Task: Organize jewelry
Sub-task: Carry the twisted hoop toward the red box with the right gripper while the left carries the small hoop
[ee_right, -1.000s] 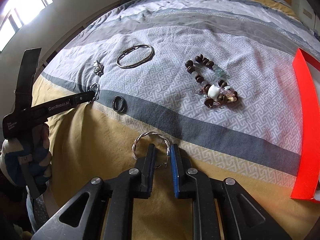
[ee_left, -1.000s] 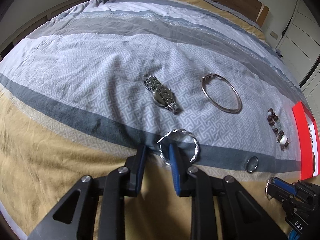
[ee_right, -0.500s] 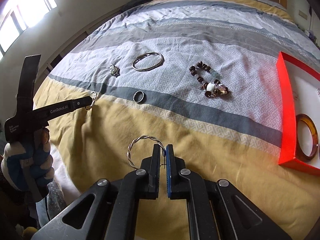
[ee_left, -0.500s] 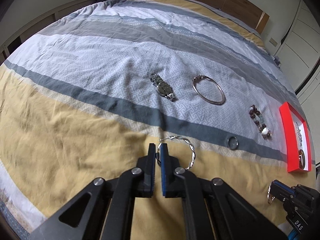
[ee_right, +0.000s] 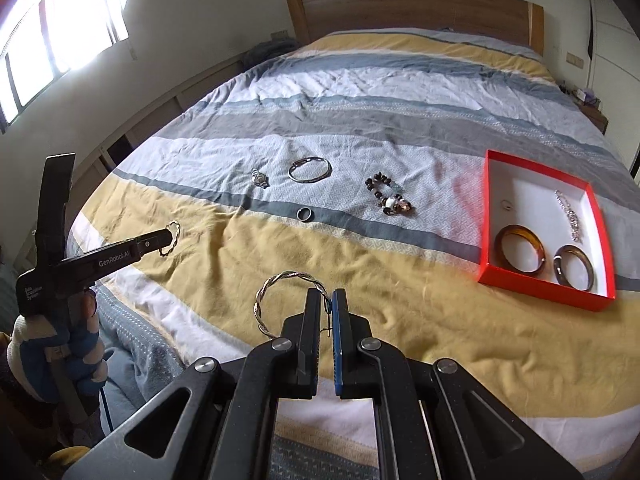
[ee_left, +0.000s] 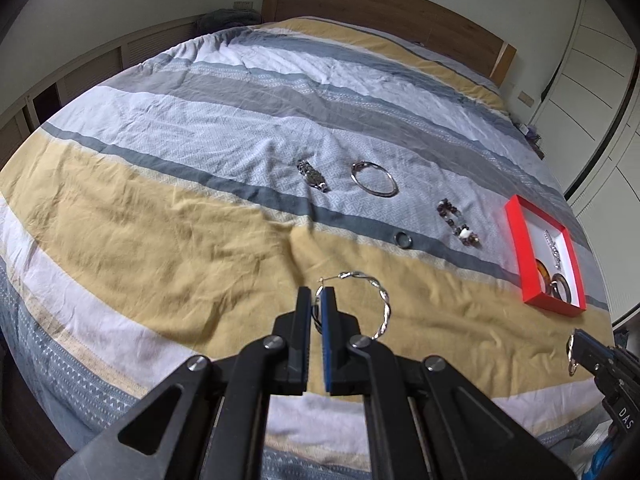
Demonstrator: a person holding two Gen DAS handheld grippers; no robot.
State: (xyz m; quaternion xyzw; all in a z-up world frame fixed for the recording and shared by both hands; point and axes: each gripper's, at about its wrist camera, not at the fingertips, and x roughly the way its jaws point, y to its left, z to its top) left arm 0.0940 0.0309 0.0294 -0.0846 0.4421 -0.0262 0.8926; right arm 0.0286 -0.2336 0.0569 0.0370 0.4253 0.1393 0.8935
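Landmark: the red box (ee_right: 484, 216), sitting on the striped bedspread (ee_right: 400, 128) near the bed's right edge.

Left gripper (ee_left: 318, 300): fingers (ee_left: 303, 312) pressed together, pinching a twisted silver hoop earring (ee_left: 380, 300) at its clasp end. Hoop hangs clear of the bedspread, off to the left of the red box and nearer the camera. From the right wrist view the same gripper (ee_right: 170, 236) shows at far left, well apart from the box, held by a gloved hand (ee_right: 48, 356).

Right gripper (ee_right: 327, 304): fingers (ee_right: 312, 312) closed tight on a second twisted hoop earring (ee_right: 266, 300), gripped by its thin wire post. Hoop is lifted off the cloth, left of the box and closer to the foot of the bed.

Inside the red box: an amber bangle (ee_right: 519, 248) and a darker bangle (ee_right: 574, 267) side by side at the near wall, a sparkly chain (ee_right: 570, 216) along the right wall, a small ring (ee_right: 506, 204) near the left wall.

Left of the box, in a loose row on the grey patterned band: beaded bracelet (ee_right: 390, 196) nearest, then a thin silver bangle (ee_right: 310, 169), then a wristwatch (ee_right: 259, 178) farthest. A dark band ring (ee_right: 304, 213) lies on the dark grey stripe, in front of the row.
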